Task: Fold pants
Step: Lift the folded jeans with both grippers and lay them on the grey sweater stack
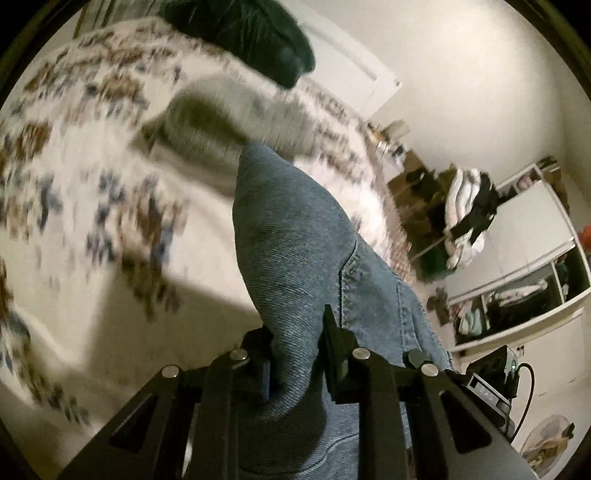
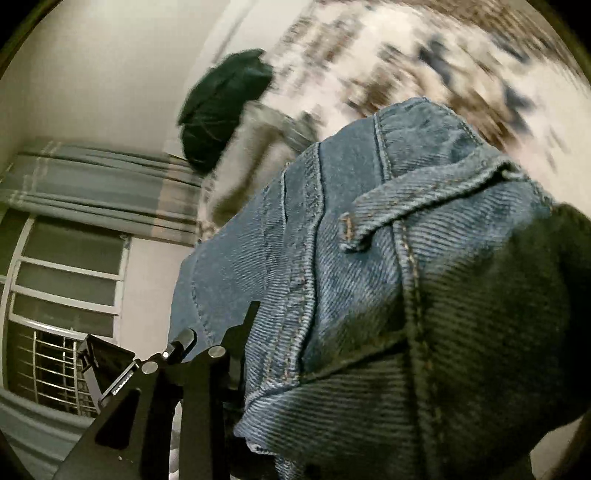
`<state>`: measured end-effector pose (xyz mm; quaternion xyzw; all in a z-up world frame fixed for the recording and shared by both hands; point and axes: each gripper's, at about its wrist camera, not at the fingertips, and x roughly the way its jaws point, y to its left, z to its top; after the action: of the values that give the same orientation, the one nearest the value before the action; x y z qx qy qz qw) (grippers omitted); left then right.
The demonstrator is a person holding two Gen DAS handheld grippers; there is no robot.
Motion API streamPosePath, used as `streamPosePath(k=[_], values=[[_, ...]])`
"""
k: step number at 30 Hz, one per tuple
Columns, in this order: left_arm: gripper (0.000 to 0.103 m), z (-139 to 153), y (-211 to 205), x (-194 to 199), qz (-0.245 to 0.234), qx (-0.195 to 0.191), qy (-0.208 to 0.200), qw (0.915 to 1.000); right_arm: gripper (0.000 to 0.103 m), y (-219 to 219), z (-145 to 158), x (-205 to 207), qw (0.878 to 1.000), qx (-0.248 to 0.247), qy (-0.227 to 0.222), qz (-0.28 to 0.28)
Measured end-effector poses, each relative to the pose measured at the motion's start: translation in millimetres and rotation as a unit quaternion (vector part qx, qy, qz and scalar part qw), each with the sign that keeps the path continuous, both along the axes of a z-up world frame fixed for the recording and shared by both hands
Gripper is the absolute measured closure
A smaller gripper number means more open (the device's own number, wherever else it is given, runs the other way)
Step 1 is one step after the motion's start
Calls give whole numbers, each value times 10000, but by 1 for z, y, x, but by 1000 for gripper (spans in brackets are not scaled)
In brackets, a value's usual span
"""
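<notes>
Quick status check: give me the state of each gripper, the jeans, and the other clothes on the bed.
left gripper: shut on the jeans
right gripper: grip hidden by denim, cannot tell
jeans: bunched, lifted, not yet folded
dark garment: heaped on the bedspread
grey garment: crumpled on the bedspread

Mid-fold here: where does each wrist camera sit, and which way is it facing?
Left wrist: on the left gripper, facing blue denim jeans over the patterned bedspread; both fingers show.
Right wrist: on the right gripper, facing the jeans' waistband, window beyond; one finger shows.
Shared: jeans, bedspread, dark green garment.
</notes>
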<state>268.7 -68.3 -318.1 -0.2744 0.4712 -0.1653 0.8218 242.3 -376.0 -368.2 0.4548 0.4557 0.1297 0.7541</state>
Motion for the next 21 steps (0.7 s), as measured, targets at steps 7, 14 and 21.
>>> streamPosePath(k=[7,14,21], values=[[85,48,43,140,13,-154,-501,9986,67,34,82,139,9982,-123,-590,-77],[85,20,92,309,-40,-80,-438,9990,67,85,78,313,9972,-173,-672,-269],[85,-64,122,401,-47,239,94,9997,67,136,-4,441,9985,-225,-340,-352]])
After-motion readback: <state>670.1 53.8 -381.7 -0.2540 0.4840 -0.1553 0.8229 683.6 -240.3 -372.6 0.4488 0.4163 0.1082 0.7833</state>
